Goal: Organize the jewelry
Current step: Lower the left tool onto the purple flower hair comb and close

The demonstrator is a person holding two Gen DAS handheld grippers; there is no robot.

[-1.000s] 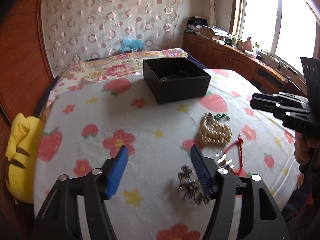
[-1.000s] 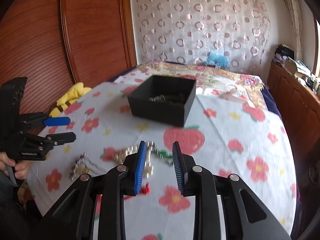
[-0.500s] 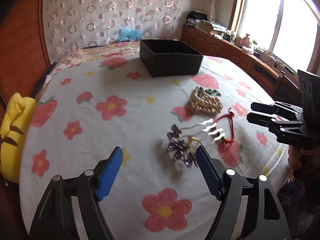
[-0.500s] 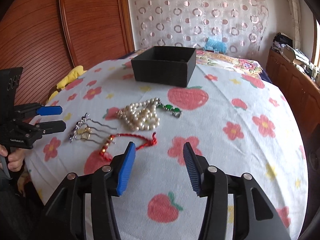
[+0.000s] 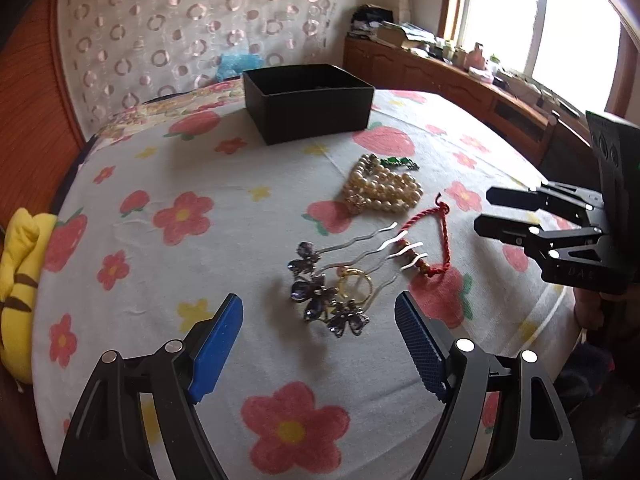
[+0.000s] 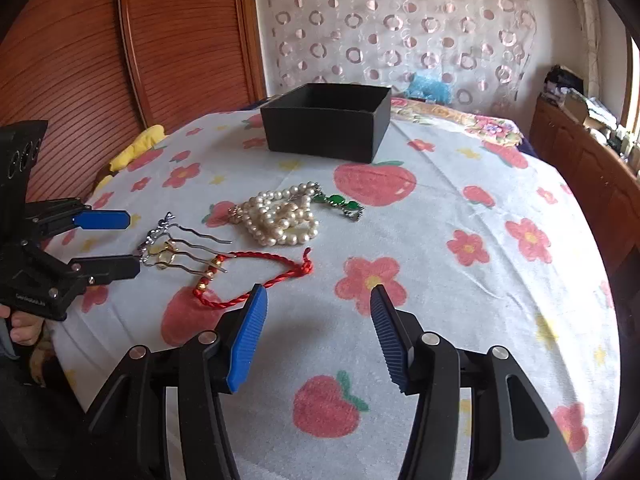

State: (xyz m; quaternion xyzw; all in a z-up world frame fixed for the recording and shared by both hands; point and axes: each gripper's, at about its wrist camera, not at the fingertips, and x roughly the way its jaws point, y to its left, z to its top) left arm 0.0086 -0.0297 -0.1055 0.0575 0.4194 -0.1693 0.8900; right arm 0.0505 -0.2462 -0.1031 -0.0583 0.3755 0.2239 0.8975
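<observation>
While both grippers' fingers are held apart and empty, the stiff, snag-prone hairpins are best gripped at their jewelled heads, near the left gripper.

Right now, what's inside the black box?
Can't tell: both wrist views see only the black box walls and a dark upper interior. The floor and any contents are hidden by its front wall.

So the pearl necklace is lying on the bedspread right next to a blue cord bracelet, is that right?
Not quite. The cord bracelet is red, not blue, as the right wrist view shows. It does lie on the bedspread right next to the pearl necklace.
</observation>
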